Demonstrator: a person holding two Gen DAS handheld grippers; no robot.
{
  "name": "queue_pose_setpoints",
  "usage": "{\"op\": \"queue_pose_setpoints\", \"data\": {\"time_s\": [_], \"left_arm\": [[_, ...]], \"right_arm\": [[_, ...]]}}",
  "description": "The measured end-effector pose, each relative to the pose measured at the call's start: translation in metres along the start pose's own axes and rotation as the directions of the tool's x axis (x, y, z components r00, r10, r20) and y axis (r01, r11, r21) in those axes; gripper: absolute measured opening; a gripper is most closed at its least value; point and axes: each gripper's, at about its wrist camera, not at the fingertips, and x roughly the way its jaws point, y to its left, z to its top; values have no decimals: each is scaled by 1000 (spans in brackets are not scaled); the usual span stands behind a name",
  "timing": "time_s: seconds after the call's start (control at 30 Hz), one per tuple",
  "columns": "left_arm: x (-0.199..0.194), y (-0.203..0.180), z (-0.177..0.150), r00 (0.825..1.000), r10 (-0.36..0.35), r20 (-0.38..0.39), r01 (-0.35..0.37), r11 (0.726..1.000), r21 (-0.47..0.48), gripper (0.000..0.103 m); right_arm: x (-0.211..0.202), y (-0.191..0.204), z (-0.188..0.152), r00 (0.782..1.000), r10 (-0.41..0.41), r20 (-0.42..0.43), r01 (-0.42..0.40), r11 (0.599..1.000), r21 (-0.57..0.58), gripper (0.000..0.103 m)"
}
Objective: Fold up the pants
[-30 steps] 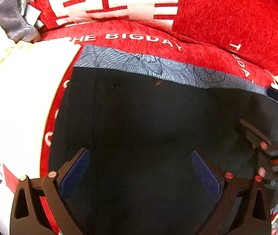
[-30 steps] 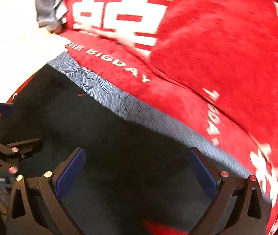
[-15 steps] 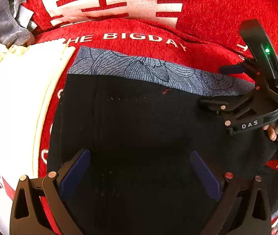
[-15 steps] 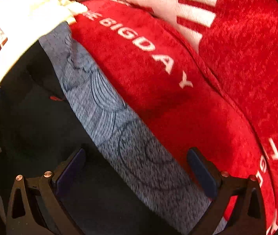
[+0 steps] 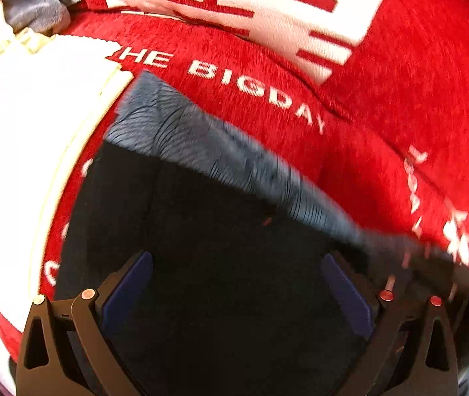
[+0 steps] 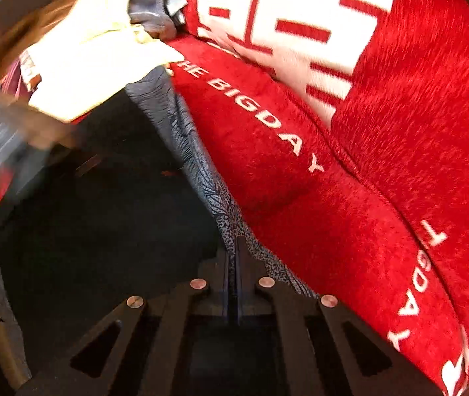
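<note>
Black pants (image 5: pixel 221 231) with a grey patterned waistband (image 5: pixel 201 138) lie on a red cushion. My left gripper (image 5: pixel 234 283) is open and hovers over the black cloth, blue pads apart. My right gripper (image 6: pixel 233 283) is shut on the grey waistband (image 6: pixel 185 145) at the pants' far edge; the band runs away from the closed fingers. The black cloth (image 6: pixel 102 214) lies left of it. The right gripper shows as a dark blur in the left wrist view (image 5: pixel 432 264).
The red cushion (image 5: pixel 267 76) carries white lettering, with a red and white pillow (image 5: pixel 267 0) behind. A folded cream garment (image 5: pixel 26 138) lies left of the pants, and a grey cloth (image 5: pixel 33 3) at the far left. A blurred arm (image 6: pixel 0 135) crosses the right wrist view.
My right gripper has gone from open to shut on the grey waistband. The left gripper stays open and has shifted, with the view tilting over the pants.
</note>
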Motion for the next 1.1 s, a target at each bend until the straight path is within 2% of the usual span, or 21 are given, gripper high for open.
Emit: {"op": "queue_pose_setpoints", "data": {"time_s": [0.1, 0.2, 0.27, 0.4, 0.43, 0.47, 0.53, 0.57, 0.67, 0.77, 0.9, 1.03, 1.07, 1.1], "left_arm": [[2, -7, 15, 999, -33, -2, 33, 998, -53, 103], [8, -18, 23, 999, -27, -27, 26, 997, -67, 103], [16, -25, 24, 998, -9, -57, 6, 998, -62, 103], [36, -35, 22, 993, 85, -87, -88, 996, -33, 101], [36, -35, 18, 992, 100, -73, -102, 994, -33, 89], [33, -36, 14, 993, 109, -50, -110, 994, -22, 82], [24, -41, 6, 997, 69, -21, -69, 997, 23, 48], [19, -43, 1, 998, 64, -13, -64, 997, 43, 43], [7, -45, -15, 997, 76, 26, -78, 992, 96, 35], [-8, -41, -35, 995, 71, 66, -79, 990, 119, 34], [-34, -38, -65, 992, 40, 120, -58, 987, 151, 32], [-59, -29, -98, 989, -19, 149, -7, 985, 171, 31], [-65, -26, -104, 988, -32, 154, 4, 985, 174, 31], [-71, -23, -109, 996, -40, 82, 24, 982, 187, 30]], "right_arm": [[-11, 6, -2, 999, -30, 22, 30, 1000, 0, 4], [-21, 13, -8, 997, -59, 40, 59, 998, -3, 4], [-21, 19, -8, 996, -75, 45, 76, 997, -8, 4], [-24, 27, -14, 993, -102, 51, 103, 995, -11, 4], [-24, 28, -14, 993, -108, 50, 108, 994, -7, 4], [-20, 28, -13, 992, -114, 49, 114, 993, -1, 4], [-20, 30, -14, 991, -123, 52, 123, 992, 9, 4], [-21, 31, -14, 991, -123, 52, 123, 992, 15, 4], [-26, 36, -18, 990, -130, 55, 128, 991, 41, 4], [-37, 47, -22, 988, -140, 64, 137, 989, 62, 4], [-59, 61, -32, 983, -163, 86, 154, 983, 99, 4], [-80, 79, -41, 976, -195, 99, 182, 975, 127, 4], [-87, 85, -44, 974, -203, 105, 188, 972, 137, 4], [-93, 91, -47, 972, -208, 110, 190, 970, 151, 4]]}}
